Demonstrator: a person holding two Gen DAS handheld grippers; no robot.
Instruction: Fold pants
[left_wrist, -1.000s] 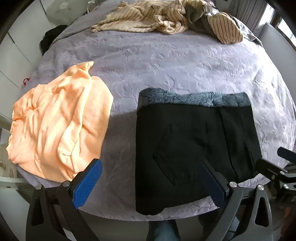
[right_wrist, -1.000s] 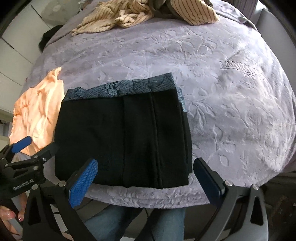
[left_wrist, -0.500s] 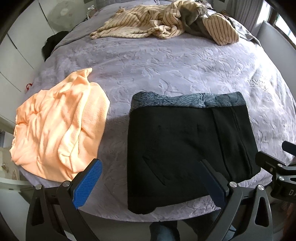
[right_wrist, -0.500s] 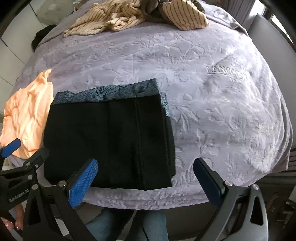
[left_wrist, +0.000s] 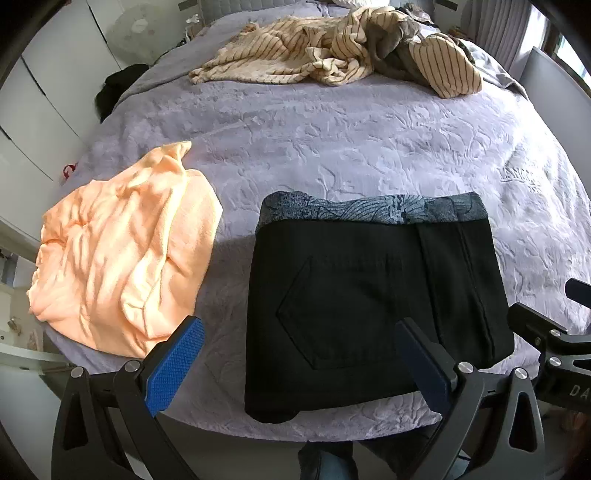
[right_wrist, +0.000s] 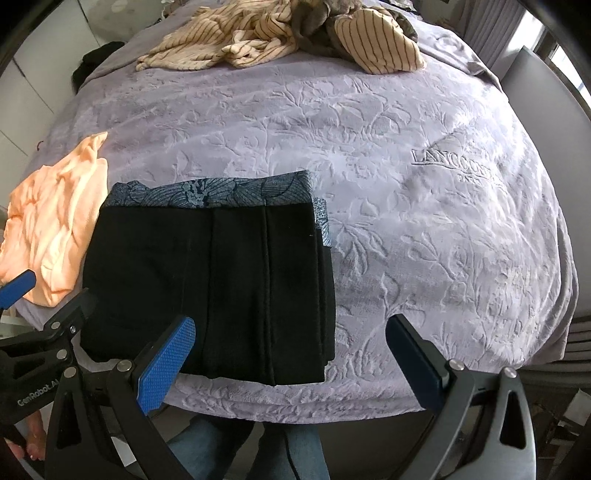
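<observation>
While the left gripper (left_wrist: 295, 365) is hanging spread wide and empty, the folded black pants (left_wrist: 369, 302) are lying near the bed's (left_wrist: 332, 140) front edge, beside an orange garment (left_wrist: 122, 254). Seen from the right wrist, the right gripper (right_wrist: 291, 356) is likewise gaping, holding nothing, over the pants' (right_wrist: 221, 280) near edge.

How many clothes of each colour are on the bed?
Black folded pants: 1
Orange top: 1
Striped beige pile: 1 heap; pieces inside cannot be counted
Total: 3
</observation>
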